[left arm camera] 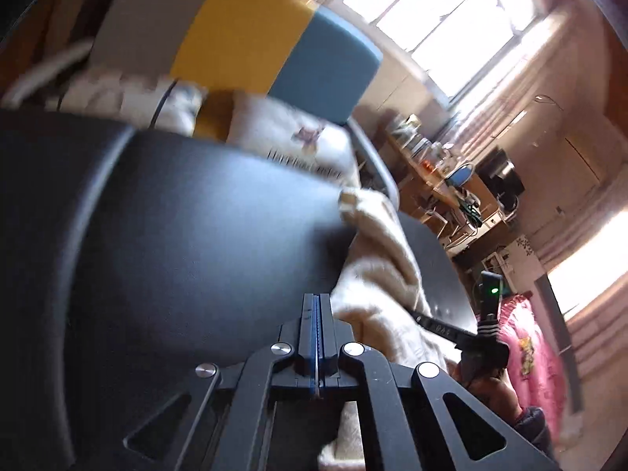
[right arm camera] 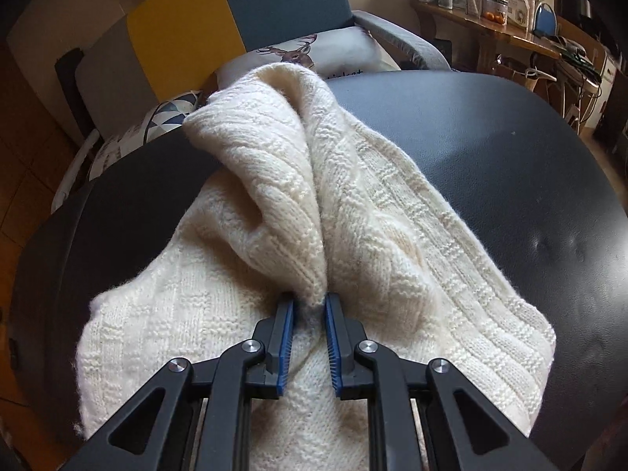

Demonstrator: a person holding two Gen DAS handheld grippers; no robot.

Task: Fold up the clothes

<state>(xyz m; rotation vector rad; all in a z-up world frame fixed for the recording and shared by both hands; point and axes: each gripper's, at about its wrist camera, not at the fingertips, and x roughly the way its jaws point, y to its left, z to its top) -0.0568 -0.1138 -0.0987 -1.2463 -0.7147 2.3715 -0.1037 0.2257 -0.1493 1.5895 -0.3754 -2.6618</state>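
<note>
A cream knitted sweater (right arm camera: 392, 235) lies bunched on a round black table (right arm camera: 510, 165). My right gripper (right arm camera: 308, 302) is shut on a raised fold of the sweater, and the knit stands up in a ridge from its blue pads. In the left wrist view my left gripper (left arm camera: 317, 298) is shut over the bare black table (left arm camera: 176, 216), just left of the sweater (left arm camera: 376, 259), with nothing seen between its pads. The right gripper's handle (left arm camera: 488, 314), with a green light, shows at the sweater's far side, and its fingertips are buried in the knit.
A chair with yellow and blue panels (right arm camera: 243, 11) stands behind the table and holds a deer-print cushion (right arm camera: 314, 55). A wooden shelf with jars (right arm camera: 479, 11) runs along the back right. Pink fabric (left arm camera: 530, 353) lies past the table's edge, below a bright window (left arm camera: 443, 11).
</note>
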